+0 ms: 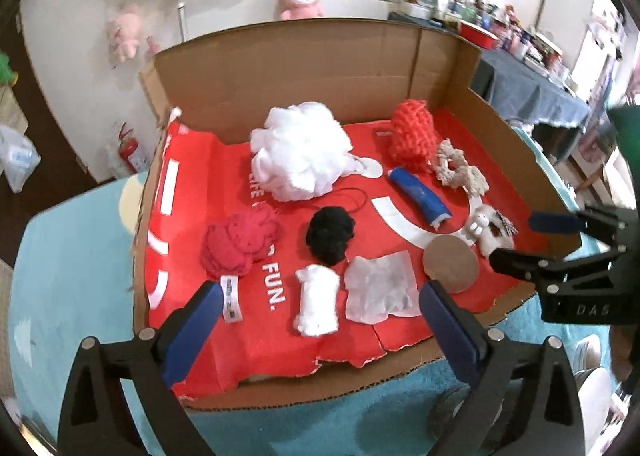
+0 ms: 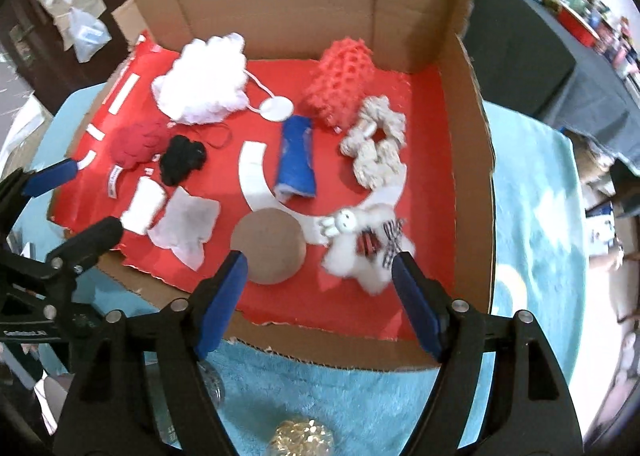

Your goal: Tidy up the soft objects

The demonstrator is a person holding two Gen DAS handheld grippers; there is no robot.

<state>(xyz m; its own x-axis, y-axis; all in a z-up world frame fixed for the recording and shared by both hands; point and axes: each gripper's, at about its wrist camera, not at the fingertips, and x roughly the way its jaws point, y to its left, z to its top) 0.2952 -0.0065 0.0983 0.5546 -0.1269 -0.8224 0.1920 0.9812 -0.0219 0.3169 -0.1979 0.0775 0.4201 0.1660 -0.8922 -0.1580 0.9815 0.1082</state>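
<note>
An open cardboard box [image 1: 300, 68] lined with red paper holds several soft things. At the back lie a white mesh pouf [image 1: 300, 152], an orange knit piece [image 1: 412, 132] and a beige scrunchie [image 1: 460, 168]. In the middle sit a blue roll [image 1: 420, 196], a black pom [image 1: 330, 234] and a red knit ball [image 1: 240, 240]. My left gripper [image 1: 320, 296] hangs open above the box's front, over a white roll [image 1: 318, 306] and a white pad [image 1: 380, 288]. My right gripper [image 2: 320, 262] is open over a brown round pad [image 2: 268, 246] and a white plush bunny [image 2: 360, 248]. Neither holds anything.
The box rests on a turquoise fluffy cloth [image 2: 532, 192]. A gold crinkly ball [image 2: 300, 440] lies on the cloth below my right gripper. Pink plush toys [image 1: 302, 0] hang on the far wall, and a cluttered table [image 1: 532, 92] stands at the right.
</note>
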